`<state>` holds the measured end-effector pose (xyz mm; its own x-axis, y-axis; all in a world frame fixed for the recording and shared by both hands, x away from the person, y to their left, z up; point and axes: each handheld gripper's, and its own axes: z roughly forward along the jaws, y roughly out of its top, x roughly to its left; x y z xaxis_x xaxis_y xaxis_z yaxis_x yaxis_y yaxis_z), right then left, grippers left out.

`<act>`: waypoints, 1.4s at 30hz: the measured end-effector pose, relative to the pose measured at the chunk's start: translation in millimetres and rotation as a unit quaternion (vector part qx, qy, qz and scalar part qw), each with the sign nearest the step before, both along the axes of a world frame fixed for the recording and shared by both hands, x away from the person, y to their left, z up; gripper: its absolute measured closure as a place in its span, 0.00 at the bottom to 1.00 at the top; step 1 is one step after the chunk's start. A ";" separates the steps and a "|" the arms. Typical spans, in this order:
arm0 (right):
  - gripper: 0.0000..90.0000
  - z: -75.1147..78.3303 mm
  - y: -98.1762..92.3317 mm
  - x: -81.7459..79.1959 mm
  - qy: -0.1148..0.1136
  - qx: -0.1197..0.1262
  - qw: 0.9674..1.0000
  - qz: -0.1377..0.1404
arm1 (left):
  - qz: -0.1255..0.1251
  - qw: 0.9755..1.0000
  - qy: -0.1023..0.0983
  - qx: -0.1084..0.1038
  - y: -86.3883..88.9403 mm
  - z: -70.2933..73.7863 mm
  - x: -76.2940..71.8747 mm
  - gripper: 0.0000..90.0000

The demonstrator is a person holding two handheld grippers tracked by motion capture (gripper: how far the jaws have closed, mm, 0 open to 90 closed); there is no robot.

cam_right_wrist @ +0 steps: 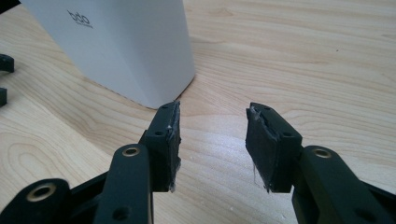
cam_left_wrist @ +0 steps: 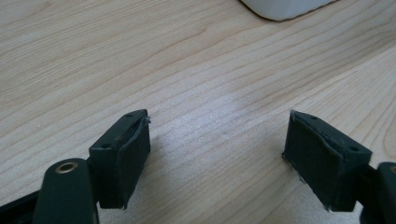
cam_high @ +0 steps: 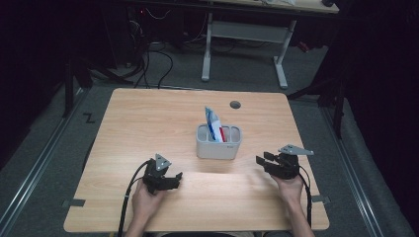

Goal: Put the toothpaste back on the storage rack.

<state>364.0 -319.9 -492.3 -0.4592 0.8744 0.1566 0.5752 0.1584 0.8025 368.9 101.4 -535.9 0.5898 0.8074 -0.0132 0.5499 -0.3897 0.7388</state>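
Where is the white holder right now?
In the high view the white holder stands mid-table, between the left hand-held gripper and right hand-held gripper, slightly beyond both, near the round hole.

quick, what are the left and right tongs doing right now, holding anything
Left tongs: open, nothing between them, bare table beneath.
Right tongs: open, empty, beside the white holder.

Two black handheld claws, one per hand: the left claw [cam_high: 174,178] and the right claw [cam_high: 262,160] each carry a grey three-cornered plate on top and trail a black cable toward the desk's near edge. Close up, the jaws are blocky black pieces with dark, frayed pads [cam_right_wrist: 261,144], small screw holes and brass-ringed pivots. Forearms are bare, without sleeves.
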 end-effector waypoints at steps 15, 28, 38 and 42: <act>0.57 -9.4 6.7 8.1 0.008 -0.019 1.000 0.002 | 0.000 1.000 0.000 0.000 0.0 0.0 0.0 0.25; 0.56 -19.2 12.8 14.5 0.022 -0.028 0.999 -0.001 | 0.000 1.000 0.000 0.000 0.0 0.0 0.0 0.25; 0.56 -27.2 18.8 18.7 0.023 -0.052 0.998 -0.003 | 0.000 1.000 0.000 0.000 0.0 0.0 0.0 0.25; 0.56 -29.3 21.5 19.8 0.026 -0.055 0.998 -0.004 | 0.000 1.000 0.000 0.000 0.0 0.0 0.0 0.25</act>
